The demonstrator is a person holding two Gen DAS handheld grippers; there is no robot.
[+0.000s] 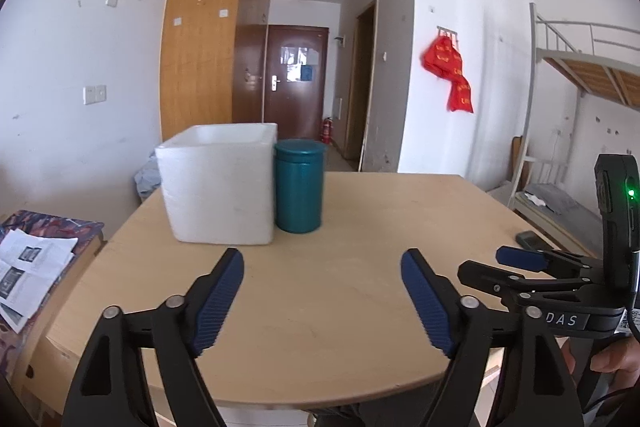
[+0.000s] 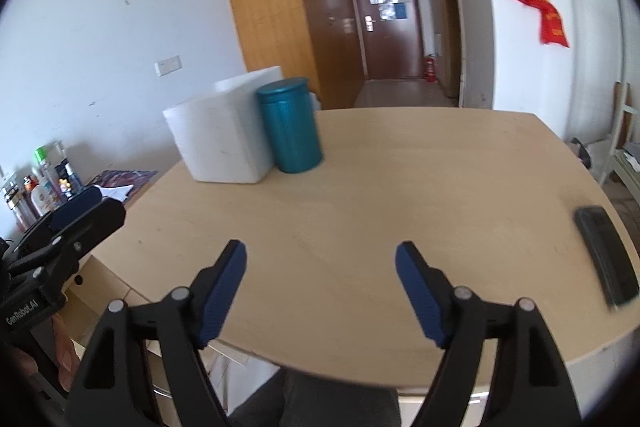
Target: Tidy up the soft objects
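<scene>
**Both grippers wide over bare table, nothing held**

While both grippers hang above the near table edge, layout runs left to right like this. Low side surface off the table's left: papers [image 1: 30, 269] on a patterned cloth. Far-left part of the wooden table [image 1: 340, 267]: white foam box [image 1: 220, 187], upright, open top. Teal canister [image 1: 299, 185] just right of it, looks to be touching the box wall. Left gripper [image 1: 322, 303]: fingers spread wide, only tabletop between them. Right gripper [image 2: 320, 293]: same, wide apart, gripping nothing. Far right edge: dark phone [image 2: 606, 255] lying flat. Contents of the box aren't visible from either view.
</scene>
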